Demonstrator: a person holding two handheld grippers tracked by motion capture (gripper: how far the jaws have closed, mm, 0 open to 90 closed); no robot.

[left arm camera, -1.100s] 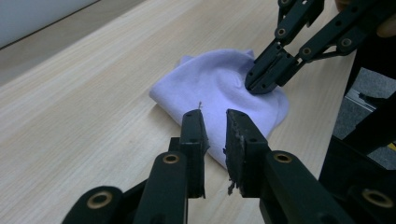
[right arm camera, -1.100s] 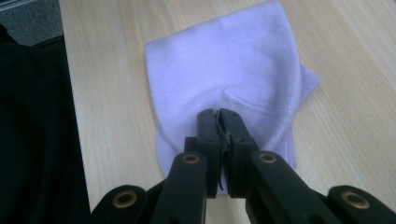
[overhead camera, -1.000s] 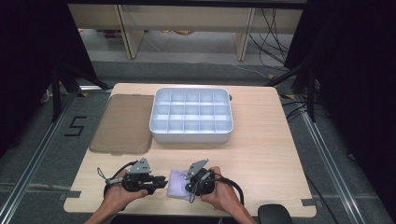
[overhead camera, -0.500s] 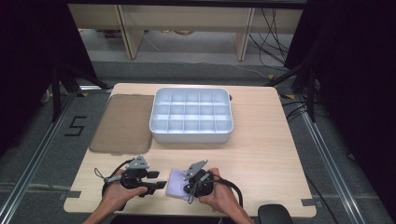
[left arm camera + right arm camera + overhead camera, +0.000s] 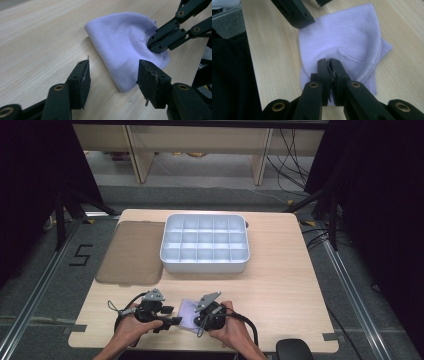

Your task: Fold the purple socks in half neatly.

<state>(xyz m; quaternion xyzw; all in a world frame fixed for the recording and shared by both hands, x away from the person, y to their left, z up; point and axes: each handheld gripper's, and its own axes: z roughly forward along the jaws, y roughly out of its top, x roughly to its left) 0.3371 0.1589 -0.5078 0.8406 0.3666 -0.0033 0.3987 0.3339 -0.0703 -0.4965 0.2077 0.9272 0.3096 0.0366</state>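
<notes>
Lilac folded knit cloth (image 5: pixel 125 47) lies on my wooden counter (image 5: pixel 37 37); right tool (image 5: pixel 329 61) pinches its edge, left tool (image 5: pixel 112 75), jaws just opened, holds nothing.

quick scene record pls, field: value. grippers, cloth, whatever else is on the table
left gripper: jaws open, just been opening; the near edge of the cloth lies between them, pads not pressing
right gripper: jaws shut on the cloth, pinching its edge
cloth: pale purple, folded, flat on the table at its near edge
table: light wood
tray: white, divided into compartments, middle of the far half; contents cannot be told
mat: brown, flat, left of the tray, touching or nearly so
hands: one on each gripper, entering from the near edge
</notes>
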